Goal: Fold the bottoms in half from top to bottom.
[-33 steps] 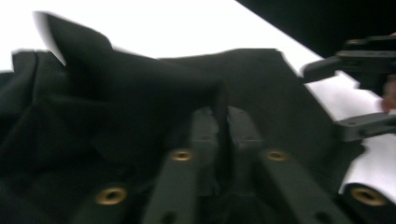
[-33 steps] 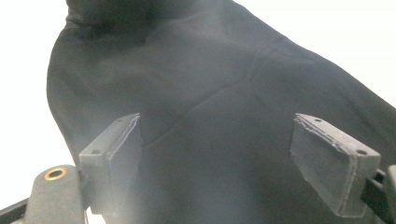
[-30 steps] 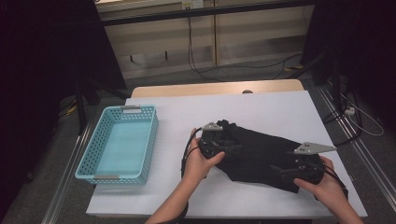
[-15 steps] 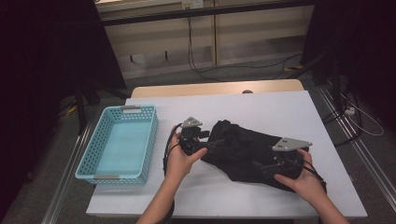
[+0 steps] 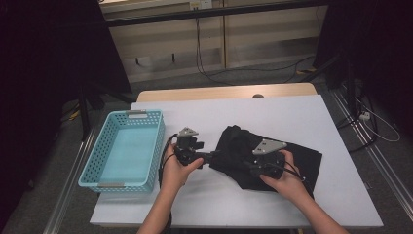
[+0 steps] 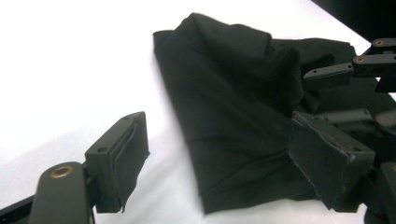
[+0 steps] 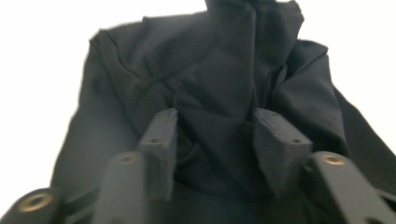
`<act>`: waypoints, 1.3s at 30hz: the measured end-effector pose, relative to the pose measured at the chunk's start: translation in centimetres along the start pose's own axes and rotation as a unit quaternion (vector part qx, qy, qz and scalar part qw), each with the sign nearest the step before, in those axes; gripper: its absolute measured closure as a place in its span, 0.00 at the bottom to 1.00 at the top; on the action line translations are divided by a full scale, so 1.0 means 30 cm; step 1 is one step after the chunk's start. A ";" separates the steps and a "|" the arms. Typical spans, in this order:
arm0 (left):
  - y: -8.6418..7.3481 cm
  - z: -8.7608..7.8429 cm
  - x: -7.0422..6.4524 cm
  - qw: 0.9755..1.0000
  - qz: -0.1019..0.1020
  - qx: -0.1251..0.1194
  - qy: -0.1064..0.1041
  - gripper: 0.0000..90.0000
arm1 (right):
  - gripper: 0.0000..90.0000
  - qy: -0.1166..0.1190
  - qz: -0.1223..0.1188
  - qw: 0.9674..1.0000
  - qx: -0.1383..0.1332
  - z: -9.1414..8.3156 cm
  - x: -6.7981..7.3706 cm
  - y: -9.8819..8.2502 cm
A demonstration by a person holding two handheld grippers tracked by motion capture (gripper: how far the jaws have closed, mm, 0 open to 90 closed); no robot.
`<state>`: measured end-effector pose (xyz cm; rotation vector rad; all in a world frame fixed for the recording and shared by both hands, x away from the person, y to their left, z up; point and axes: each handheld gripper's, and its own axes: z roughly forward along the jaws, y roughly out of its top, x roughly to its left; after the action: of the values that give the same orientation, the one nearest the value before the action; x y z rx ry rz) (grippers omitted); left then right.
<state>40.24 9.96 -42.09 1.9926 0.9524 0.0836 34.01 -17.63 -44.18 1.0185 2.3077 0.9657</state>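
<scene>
A crumpled black cloth (image 5: 297, 156) lies on the white table (image 5: 292, 112), right of centre. My left gripper (image 5: 210, 157) is at the cloth's left edge, pointing right. In the left gripper view its jaws have just been opening and stand wide; the cloth (image 6: 233, 107) lies between the pads (image 6: 123, 158) untouched. My right gripper (image 5: 247, 164) rests on top of the cloth, pointing left. Its jaws have just been closing around a raised fold of the cloth (image 7: 215, 93); the pads (image 7: 161, 140) flank the fold with a wide gap left between them.
An empty light-blue plastic basket (image 5: 127, 115) stands at the table's left side, close to the left hand. Bare white tabletop lies behind the cloth. Beyond the table's far edge are cables (image 5: 253, 73) on the floor, and rails run along both sides.
Both hands have moved left. The left gripper slid off the cloth's top to its left edge, jaws wider. The right gripper travelled left across the cloth, which has bunched leftward.
</scene>
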 end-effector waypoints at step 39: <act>-0.023 -0.035 0.033 1.000 -0.001 0.007 0.029 0.17 | 0.65 0.005 0.050 0.999 -0.015 0.049 -0.095 0.073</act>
<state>40.11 11.54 -42.26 2.0116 0.9941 0.1351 37.75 -18.14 -43.22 1.1294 2.2615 1.0419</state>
